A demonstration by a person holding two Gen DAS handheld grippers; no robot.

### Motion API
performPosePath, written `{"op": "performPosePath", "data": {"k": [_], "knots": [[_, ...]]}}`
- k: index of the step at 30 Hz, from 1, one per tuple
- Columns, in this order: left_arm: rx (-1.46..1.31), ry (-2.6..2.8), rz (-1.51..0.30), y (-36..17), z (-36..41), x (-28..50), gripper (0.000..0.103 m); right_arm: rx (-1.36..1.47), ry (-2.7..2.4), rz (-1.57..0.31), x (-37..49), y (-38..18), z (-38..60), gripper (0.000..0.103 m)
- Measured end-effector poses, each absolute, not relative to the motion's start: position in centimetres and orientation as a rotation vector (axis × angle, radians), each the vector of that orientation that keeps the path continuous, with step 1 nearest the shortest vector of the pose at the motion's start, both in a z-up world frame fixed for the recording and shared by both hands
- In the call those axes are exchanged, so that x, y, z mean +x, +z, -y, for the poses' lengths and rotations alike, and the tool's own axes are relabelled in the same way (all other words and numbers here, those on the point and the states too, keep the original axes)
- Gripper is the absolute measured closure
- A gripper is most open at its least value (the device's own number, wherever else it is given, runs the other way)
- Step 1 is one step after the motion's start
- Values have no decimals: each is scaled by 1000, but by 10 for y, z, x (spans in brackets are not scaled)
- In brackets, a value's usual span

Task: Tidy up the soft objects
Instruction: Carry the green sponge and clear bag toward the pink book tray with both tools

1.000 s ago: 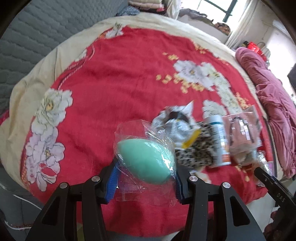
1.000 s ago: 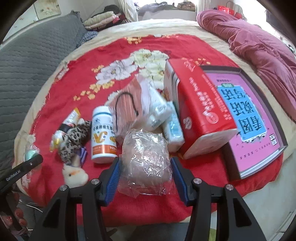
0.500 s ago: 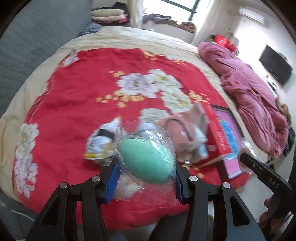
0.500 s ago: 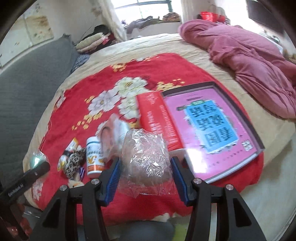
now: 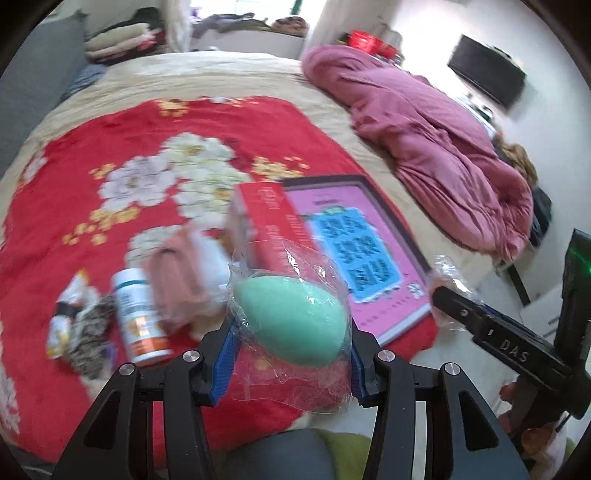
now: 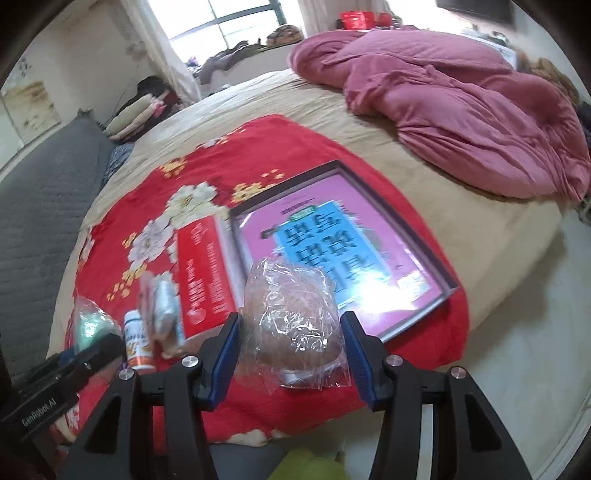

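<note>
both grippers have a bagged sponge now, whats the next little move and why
Probably carry both toward the pink tray and lower them in. The left gripper grips the bagged green sponge, the right gripper the bagged tan sponge, both lifted above the red blanket.

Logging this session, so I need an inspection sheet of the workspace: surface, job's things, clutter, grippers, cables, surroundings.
Surface: bed with red floral blanket.
Job's things: green sponge in clear wrap; brown bagged item.
Clutter: white bottle, red box, pink tray, pink masks, leopard fabric.
Grippers: left hand-held gripper shut on sponge; right hand-held gripper shut on bagged item.
Cables: nothing seen.
Surroundings: pink duvet, window, grey headboard.
</note>
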State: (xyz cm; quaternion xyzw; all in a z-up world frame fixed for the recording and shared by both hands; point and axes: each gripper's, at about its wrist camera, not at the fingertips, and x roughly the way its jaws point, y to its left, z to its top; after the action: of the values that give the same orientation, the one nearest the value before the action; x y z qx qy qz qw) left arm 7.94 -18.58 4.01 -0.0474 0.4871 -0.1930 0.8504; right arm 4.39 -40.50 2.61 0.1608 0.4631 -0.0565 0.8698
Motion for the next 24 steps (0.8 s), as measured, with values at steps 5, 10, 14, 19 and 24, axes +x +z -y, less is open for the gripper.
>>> {"op": "performPosePath", "data": {"k": [5,10,14,19,24], "knots": [[-26,-465,-1061,32,240,88,52,379,-157,-945,46,18,440,49],[58,-508,-1126,10,285,104,51,438,-205,-949,51,1,466,49],[140,-544,-1172,-8,318,114,52,461,-240,-964,58,-16,482,49],[205,-563,-1241,-36,348,124,51,462,-264,-1011,67,-36,496,49],[255,-566,-1292,-61,364,129,51,438,-279,-1040,77,-51,502,49]]}}
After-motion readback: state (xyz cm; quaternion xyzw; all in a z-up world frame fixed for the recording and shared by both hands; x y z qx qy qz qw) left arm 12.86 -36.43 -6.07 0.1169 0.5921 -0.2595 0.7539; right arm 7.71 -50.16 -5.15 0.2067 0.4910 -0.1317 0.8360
